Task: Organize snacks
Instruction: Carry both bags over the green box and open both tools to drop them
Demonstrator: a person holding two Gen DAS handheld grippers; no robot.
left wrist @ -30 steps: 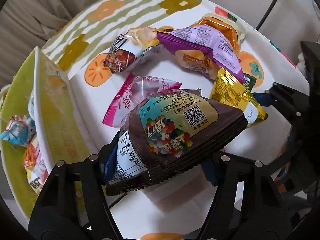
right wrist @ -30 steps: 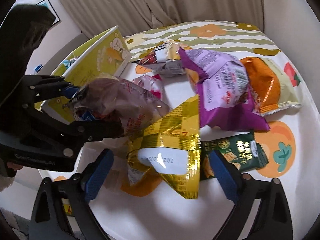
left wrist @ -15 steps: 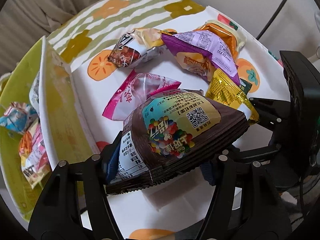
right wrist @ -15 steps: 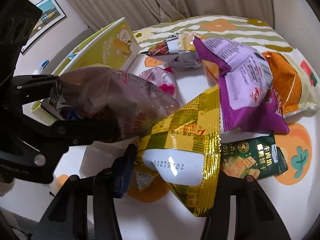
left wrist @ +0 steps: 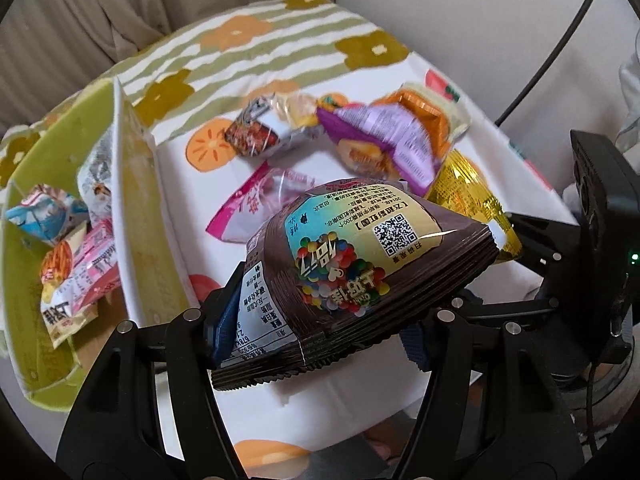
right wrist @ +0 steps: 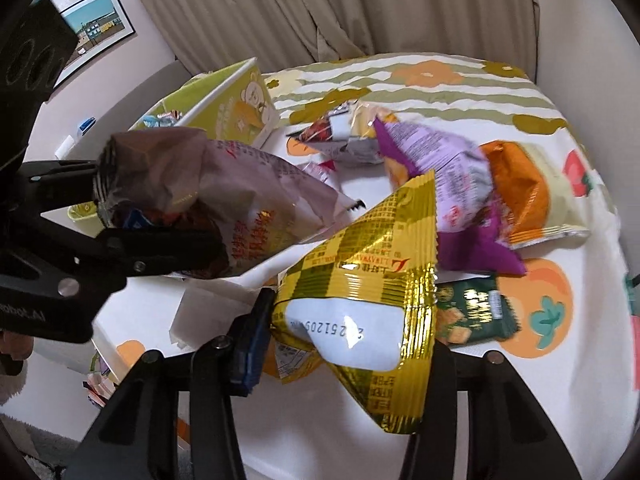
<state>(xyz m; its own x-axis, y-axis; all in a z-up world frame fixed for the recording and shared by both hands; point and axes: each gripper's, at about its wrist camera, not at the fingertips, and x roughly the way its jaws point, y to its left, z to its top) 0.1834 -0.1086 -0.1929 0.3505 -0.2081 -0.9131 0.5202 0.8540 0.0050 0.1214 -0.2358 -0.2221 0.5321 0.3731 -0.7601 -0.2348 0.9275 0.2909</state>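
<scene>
A: What does each gripper hold?
B: The left gripper (left wrist: pixel 320 320) clamps a brown candy bag (left wrist: pixel 360 268) above the tablecloth (left wrist: pixel 256 32), beside the green box (left wrist: pixel 52 152). The right gripper (right wrist: pixel 344 332) clamps a gold snack packet (right wrist: pixel 368 280), lifted among the loose snacks.

right gripper clamps the gold packet
right gripper (right wrist: pixel 344 332) closed from wide onto gold packet (right wrist: pixel 372 280), seemingly lifted toward twelve o'clock.
</scene>
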